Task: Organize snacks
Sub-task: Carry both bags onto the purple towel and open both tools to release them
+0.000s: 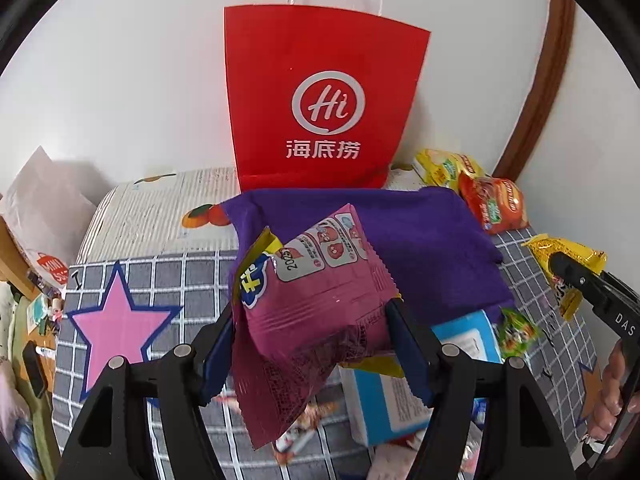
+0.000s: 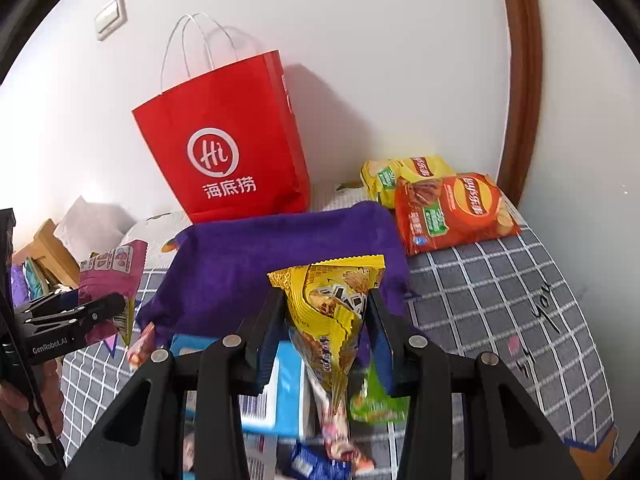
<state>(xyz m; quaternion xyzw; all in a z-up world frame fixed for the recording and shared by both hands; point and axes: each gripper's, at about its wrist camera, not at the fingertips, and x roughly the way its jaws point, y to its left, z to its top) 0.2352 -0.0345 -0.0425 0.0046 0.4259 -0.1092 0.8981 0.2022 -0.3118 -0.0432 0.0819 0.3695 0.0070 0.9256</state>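
My left gripper [image 1: 312,320] is shut on a pink snack packet [image 1: 316,280] and holds it above the bed, in front of a purple cloth [image 1: 420,232]. My right gripper [image 2: 326,312] is shut on a yellow snack packet [image 2: 332,304], also lifted above the bed. A red paper bag [image 1: 320,100] with white handles stands upright against the wall behind the cloth; it also shows in the right wrist view [image 2: 228,152]. The left gripper with its pink packet shows at the left of the right wrist view [image 2: 108,280].
A yellow chip bag [image 2: 404,172] and a red chip bag [image 2: 452,212] lie at the back right by the wall. A blue-white box [image 1: 400,380], a green packet [image 2: 372,400] and small sweets lie below the grippers on the checked bedcover [image 2: 500,280]. Clutter sits at the left.
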